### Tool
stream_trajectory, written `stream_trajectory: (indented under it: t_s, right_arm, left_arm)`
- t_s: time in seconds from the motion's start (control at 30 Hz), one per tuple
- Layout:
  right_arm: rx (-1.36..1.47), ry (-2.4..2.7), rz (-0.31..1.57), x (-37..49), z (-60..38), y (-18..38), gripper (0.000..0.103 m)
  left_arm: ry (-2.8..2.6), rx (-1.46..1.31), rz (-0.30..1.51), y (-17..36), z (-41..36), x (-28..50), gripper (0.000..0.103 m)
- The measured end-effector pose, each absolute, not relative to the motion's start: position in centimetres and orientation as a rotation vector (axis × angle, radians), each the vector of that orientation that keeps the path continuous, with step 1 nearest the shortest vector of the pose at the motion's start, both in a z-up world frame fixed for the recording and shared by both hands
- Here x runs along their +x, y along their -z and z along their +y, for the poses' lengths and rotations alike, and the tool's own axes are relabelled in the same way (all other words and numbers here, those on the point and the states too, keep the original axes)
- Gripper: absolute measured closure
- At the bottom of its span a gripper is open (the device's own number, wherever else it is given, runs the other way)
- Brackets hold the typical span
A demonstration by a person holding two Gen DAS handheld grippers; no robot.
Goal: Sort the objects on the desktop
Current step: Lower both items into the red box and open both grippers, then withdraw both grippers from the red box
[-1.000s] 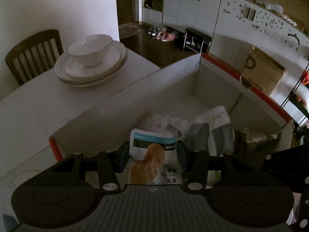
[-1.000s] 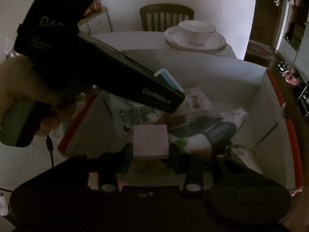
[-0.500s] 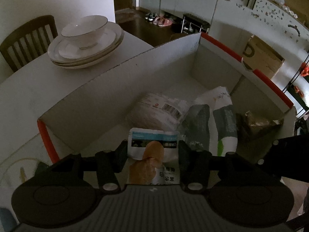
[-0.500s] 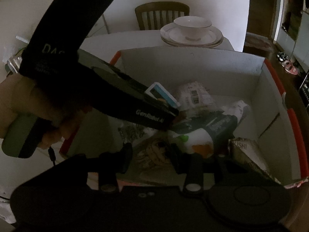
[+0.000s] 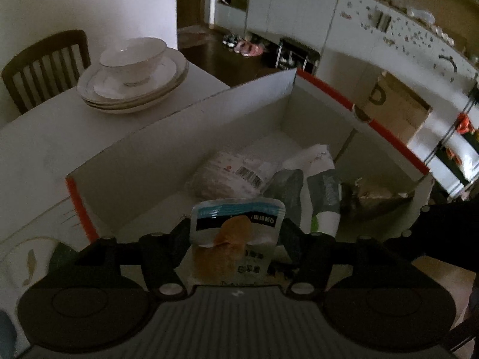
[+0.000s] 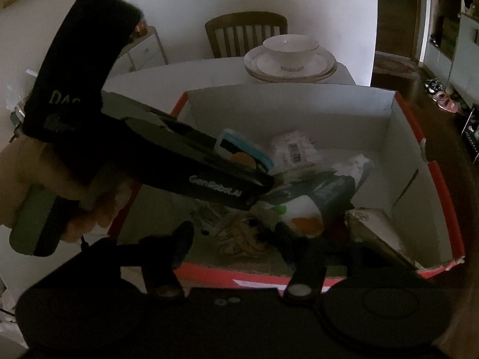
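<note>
Our left claw is clamping a light, floppy, probably slippery blue-topped foil snack pouch by its middle above the red-edged white cardboard box; right claw is hanging apart, empty.

Desk: white, pale top.
On it: stacked plates bearing a bowl; open cardboard box with red-edged rim.

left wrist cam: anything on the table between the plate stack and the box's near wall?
Nothing: in the left wrist view the table is bare between the plate stack and the cardboard box.
</note>
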State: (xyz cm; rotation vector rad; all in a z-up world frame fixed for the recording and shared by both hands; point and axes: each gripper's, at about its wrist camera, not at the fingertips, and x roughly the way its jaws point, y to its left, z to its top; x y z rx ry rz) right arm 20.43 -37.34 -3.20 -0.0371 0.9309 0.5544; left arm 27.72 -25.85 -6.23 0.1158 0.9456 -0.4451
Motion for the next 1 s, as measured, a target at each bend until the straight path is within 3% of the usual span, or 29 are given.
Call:
stream_trajectory:
  t_s: [0.53, 0.63, 1.0]
  right_arm:
    - [0.026, -0.493, 0.828, 18.9, -39.5, 0.6, 0.031]
    - [0.035, -0.486, 0.821, 19.0, -39.4, 0.5, 0.031]
    - [0.056, -0.469, 0.770, 17.4, -39.0, 0.0, 0.019]
  left_arm:
    - [0.447, 0.017, 0.837, 3.0, -22.3, 23.0, 0.033]
    - [0.450, 0.007, 0.826, 2.6, -21.9, 22.2, 0.029]
    - [0.424, 0.025, 0.776, 1.5, -19.9, 19.1, 0.028]
